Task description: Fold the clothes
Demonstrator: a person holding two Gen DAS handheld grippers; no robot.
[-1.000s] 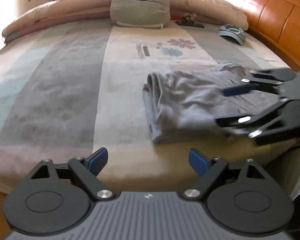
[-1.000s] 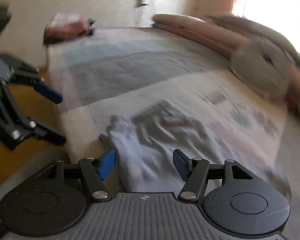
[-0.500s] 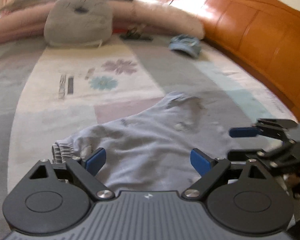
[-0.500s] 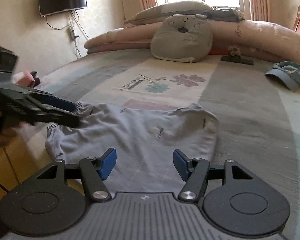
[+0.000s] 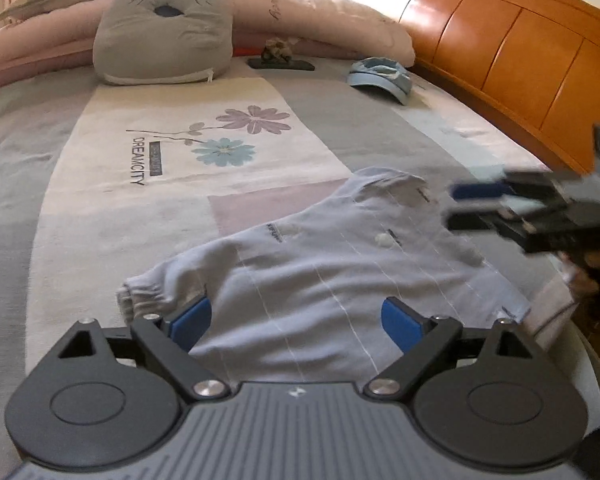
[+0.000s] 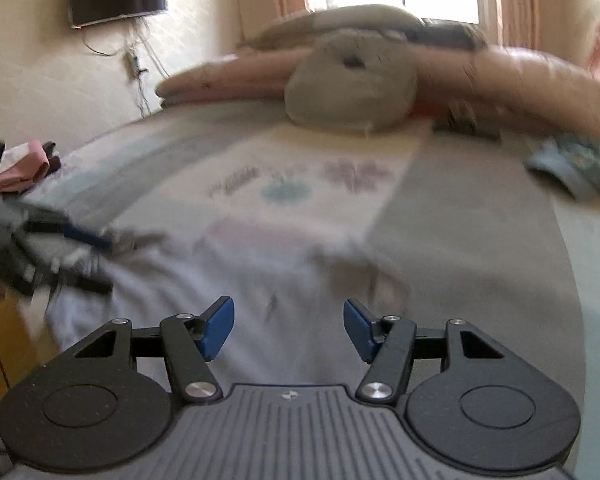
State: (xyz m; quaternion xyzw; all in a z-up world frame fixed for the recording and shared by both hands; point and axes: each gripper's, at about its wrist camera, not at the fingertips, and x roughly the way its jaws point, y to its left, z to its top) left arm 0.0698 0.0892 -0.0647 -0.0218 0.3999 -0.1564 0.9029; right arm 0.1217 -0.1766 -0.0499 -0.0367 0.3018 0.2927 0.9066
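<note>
While flat on bed:
Garment: light-blue kids' top (image 5: pixel 340 280), soft, limp; grab cuff/hem.
Claws: L gripper (image 5: pixel 296 322), R gripper (image 6: pixel 289 328) both spread, empty.

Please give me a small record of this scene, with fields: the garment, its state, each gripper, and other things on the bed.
garment: light blue sweatshirt, on the bed near its front edge
state: spread flat, one cuffed sleeve out to the left, not yet folded
left gripper: open, low over the hem, holding nothing
right gripper: open, over the cloth, view blurred
other things: grey cat cushion, blue cap, pink duvet
</note>
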